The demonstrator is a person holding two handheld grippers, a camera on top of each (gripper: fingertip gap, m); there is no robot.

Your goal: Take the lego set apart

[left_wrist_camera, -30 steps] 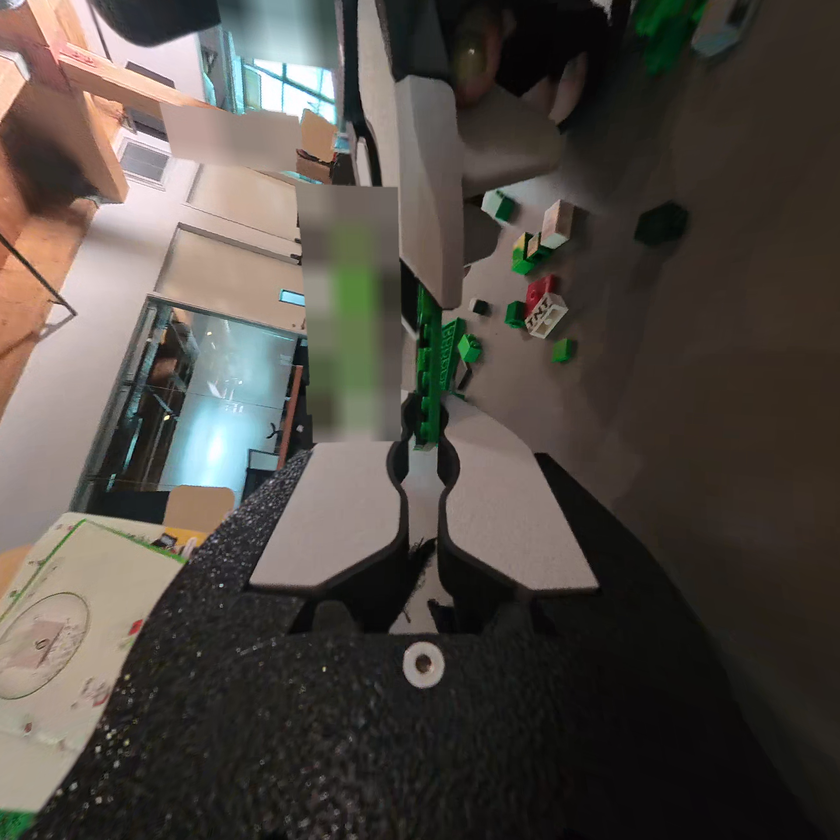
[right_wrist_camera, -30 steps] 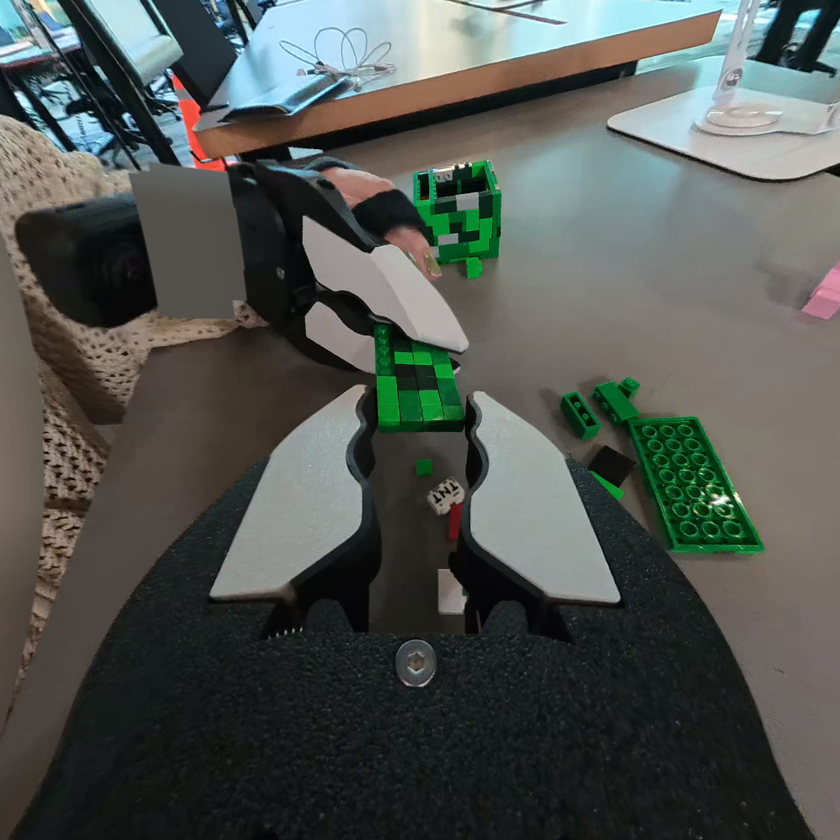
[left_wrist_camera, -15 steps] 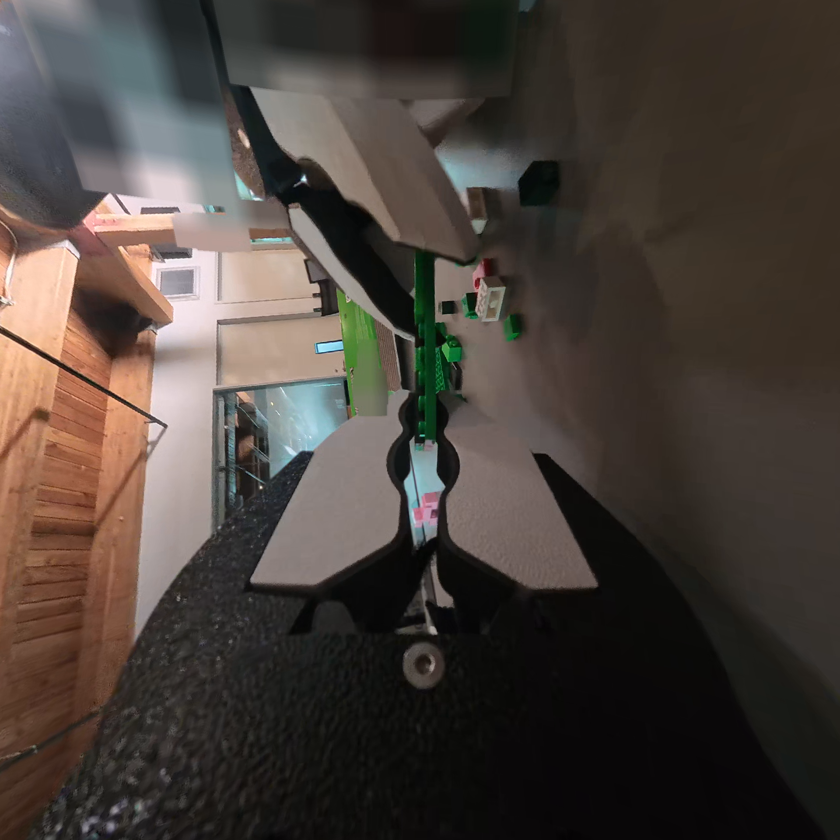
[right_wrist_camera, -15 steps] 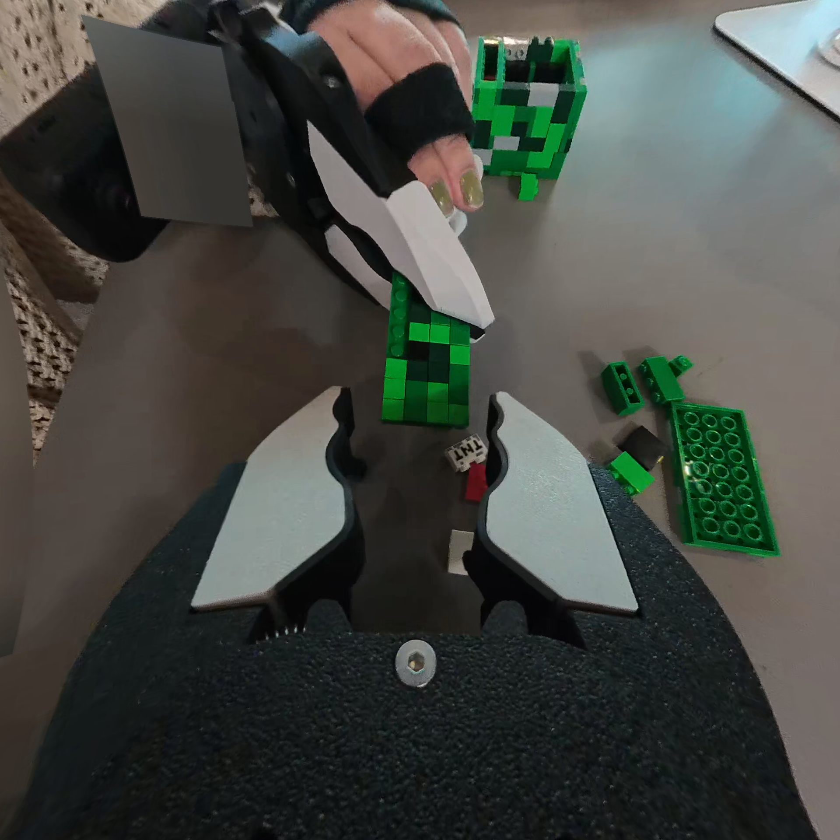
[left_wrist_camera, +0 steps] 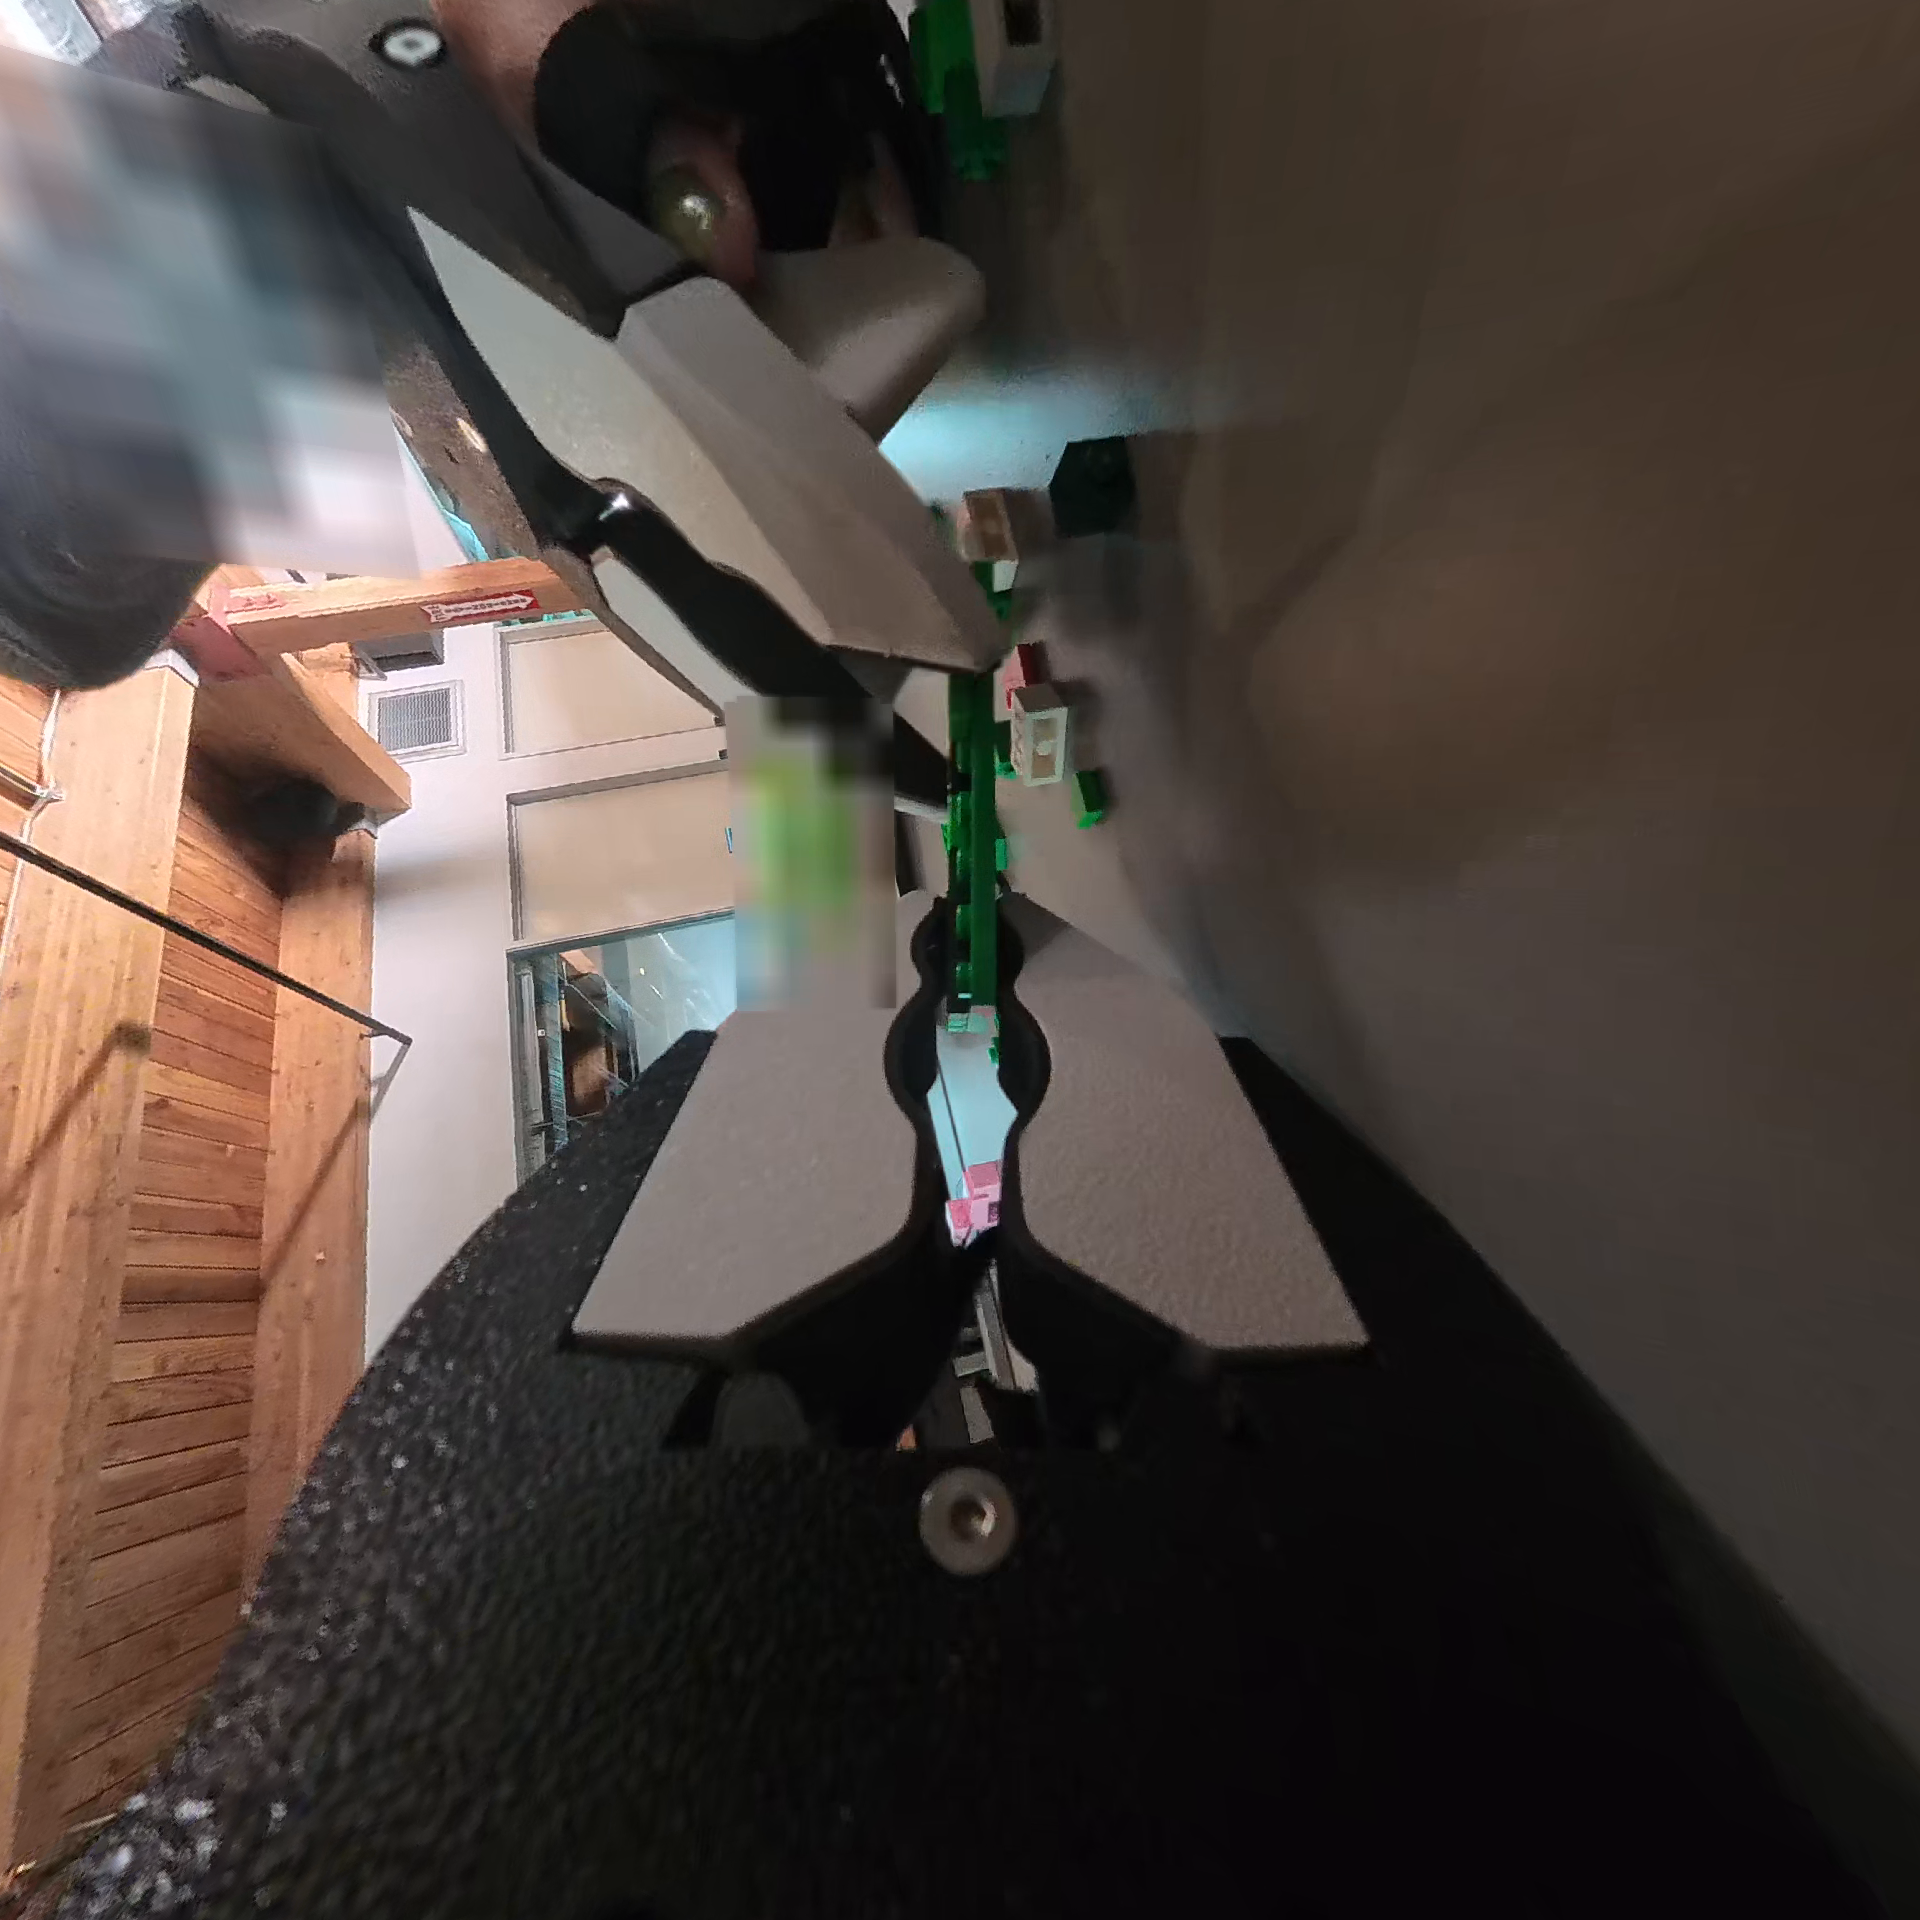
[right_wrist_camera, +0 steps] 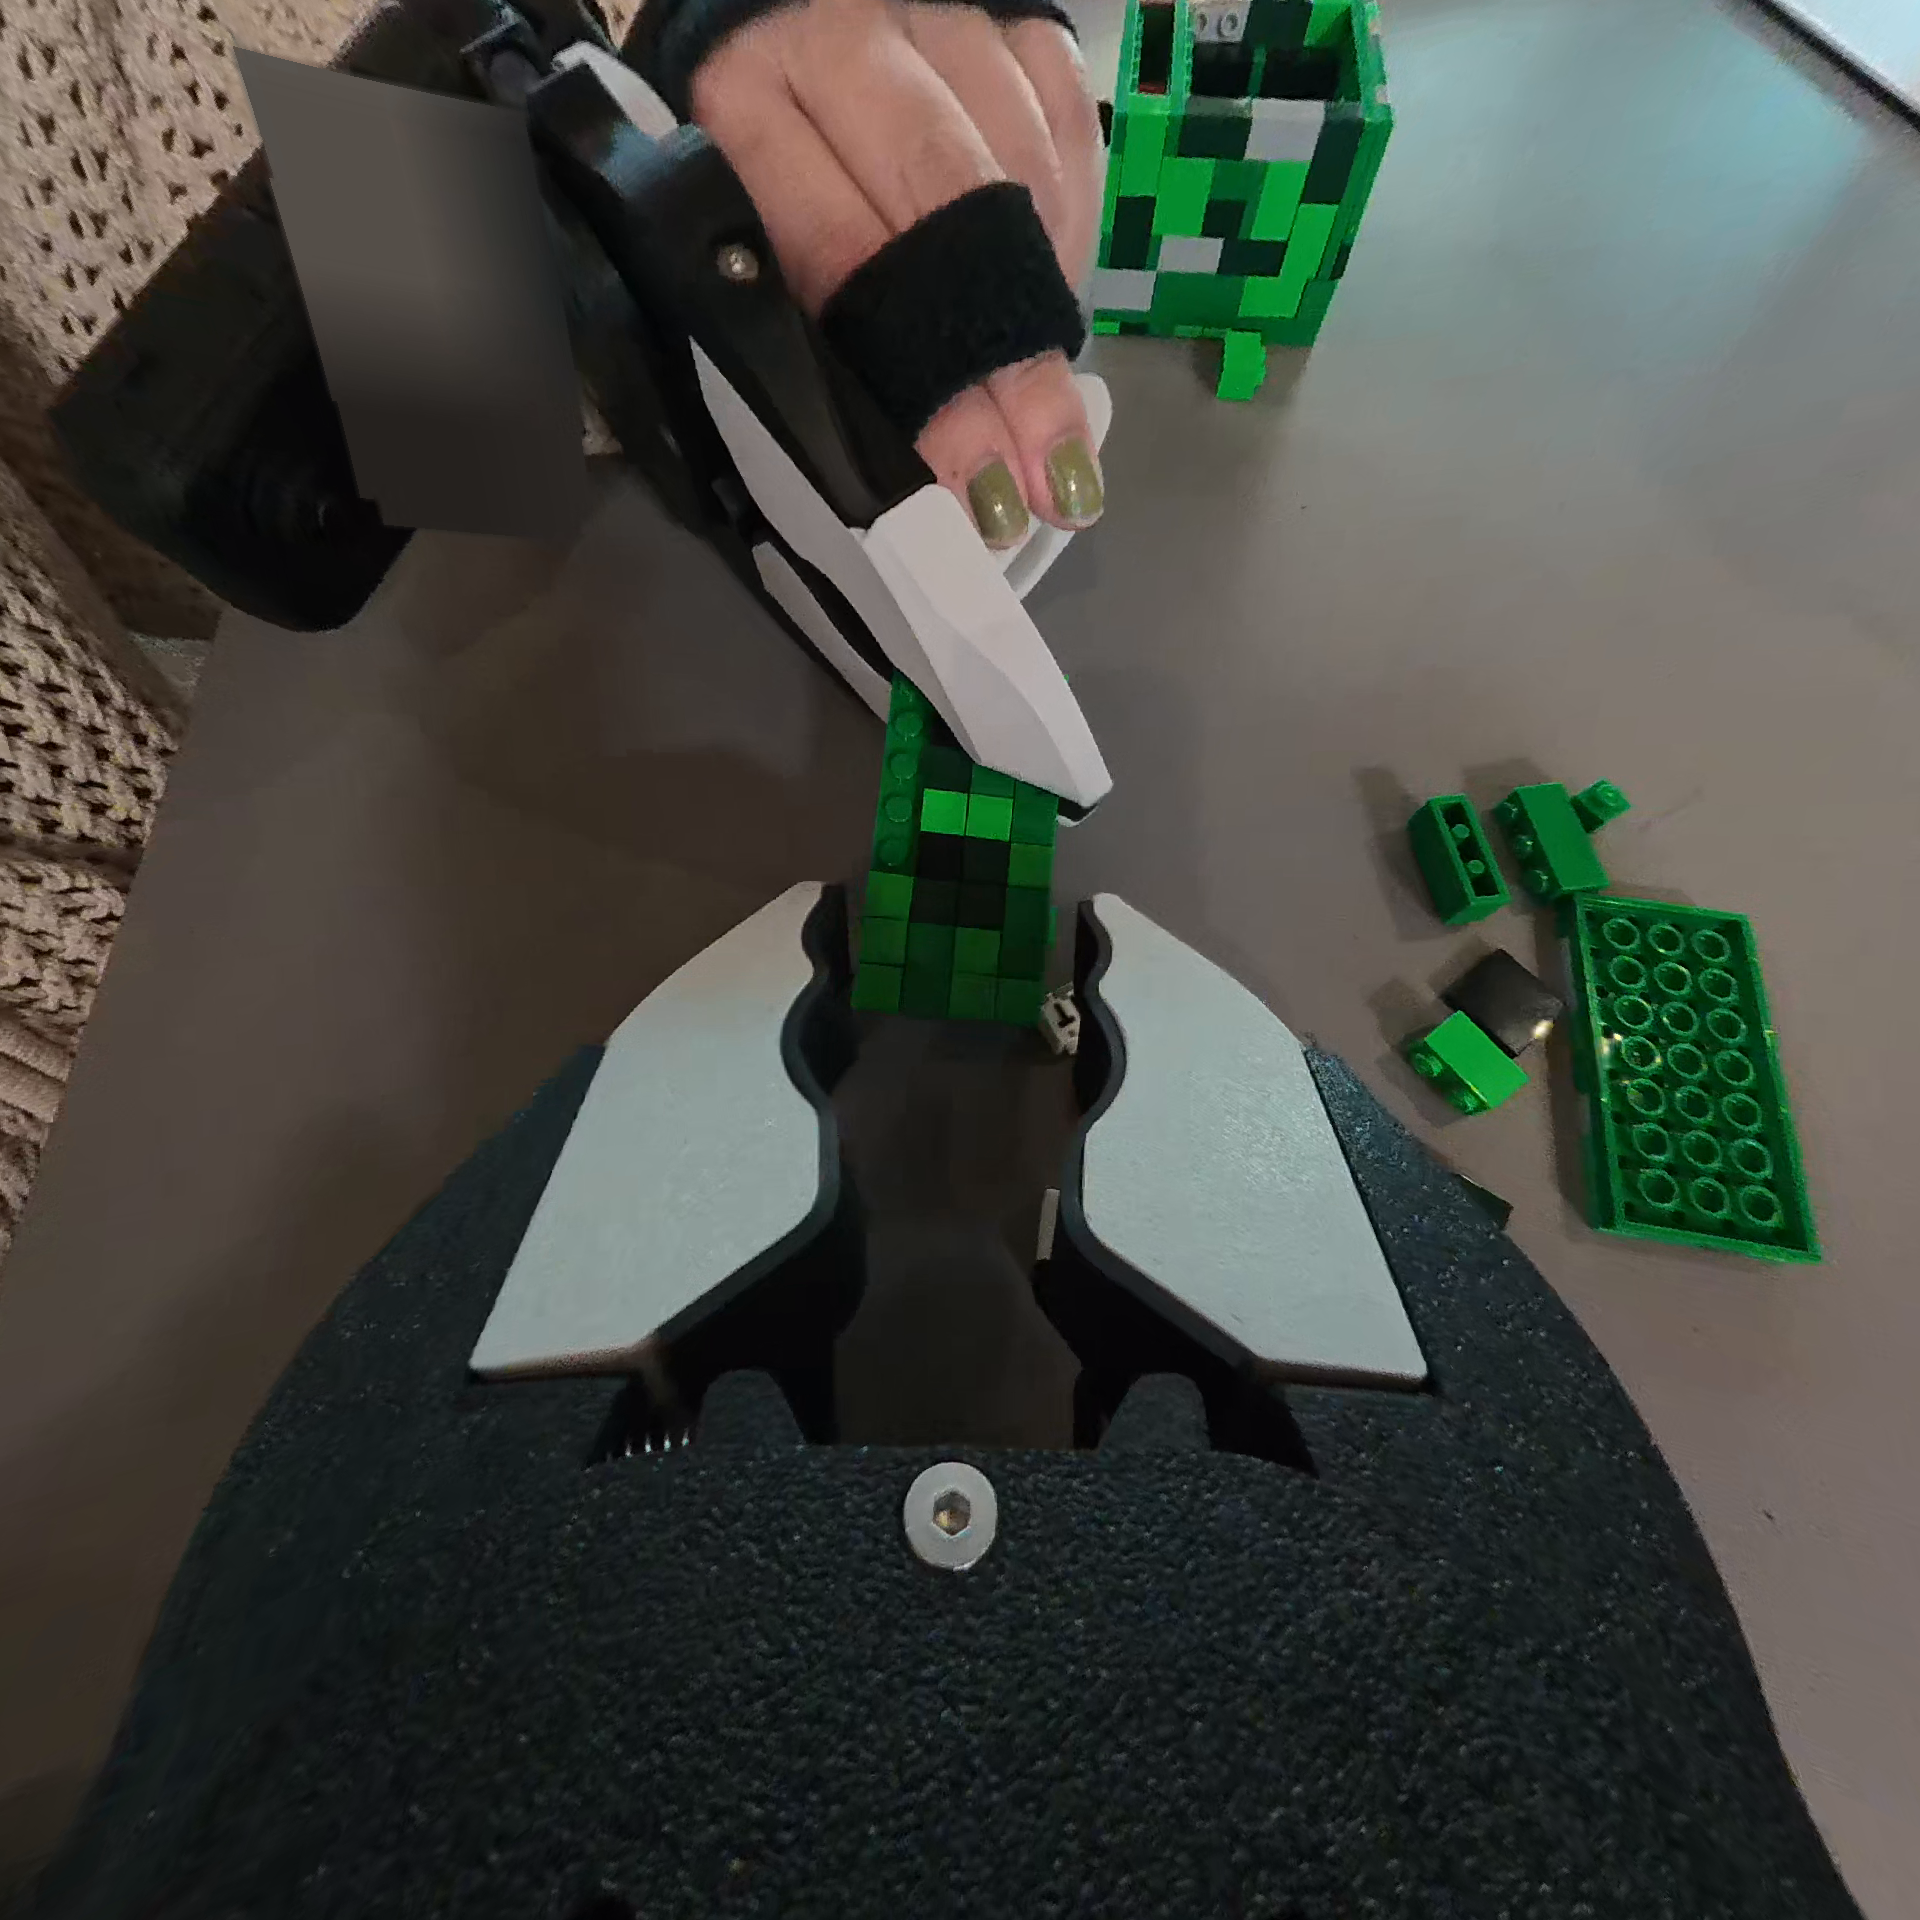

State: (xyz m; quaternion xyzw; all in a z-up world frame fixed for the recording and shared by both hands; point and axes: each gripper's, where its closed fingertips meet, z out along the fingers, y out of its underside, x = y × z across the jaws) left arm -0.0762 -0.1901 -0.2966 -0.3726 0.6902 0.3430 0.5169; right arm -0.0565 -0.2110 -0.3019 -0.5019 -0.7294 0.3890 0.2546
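While the left tongs (left_wrist_camera: 971,935) clamp the thin edge of the green lego panel (right_wrist_camera: 961,894) at the centre of the frame, the right tongs (right_wrist_camera: 951,961) stand wide apart on either side of its near end, holding nothing. The panel hangs above the grey counter (right_wrist_camera: 1558,582). The green block tower (right_wrist_camera: 1242,177) stands at the upper right, and a green studded plate (right_wrist_camera: 1688,1081) and loose green bricks (right_wrist_camera: 1496,847) lie at the right edge.

Soft, even indoor light; the left wrist view is dim and motion-blurred, both bent at the edges.
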